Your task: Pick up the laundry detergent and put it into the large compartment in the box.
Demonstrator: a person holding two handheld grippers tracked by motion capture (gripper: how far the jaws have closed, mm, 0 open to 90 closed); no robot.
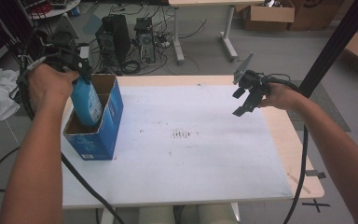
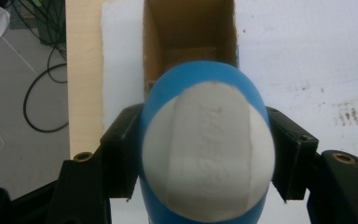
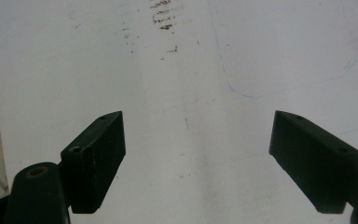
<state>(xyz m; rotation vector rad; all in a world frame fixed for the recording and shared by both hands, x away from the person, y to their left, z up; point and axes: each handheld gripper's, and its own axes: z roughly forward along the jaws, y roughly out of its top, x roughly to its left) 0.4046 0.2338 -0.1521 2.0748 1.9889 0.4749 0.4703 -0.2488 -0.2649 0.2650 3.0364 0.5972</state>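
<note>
A box [image 1: 100, 126] stood on the sheet [image 1: 191, 158] at the table's [image 1: 293, 144] left edge. A bottle [image 1: 86, 100] stood partly inside it, apparently tilted, held at its upper end between the left gripper's [image 1: 77, 70] jaws. The right gripper [image 1: 244, 100] hung above the sheet's far right part, well apart from the box.

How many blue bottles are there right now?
1: the blue bottle is clamped in the left gripper, partly down inside the open blue box at the table's left edge. The box's depths aren't fully visible, so another could be hidden.
</note>
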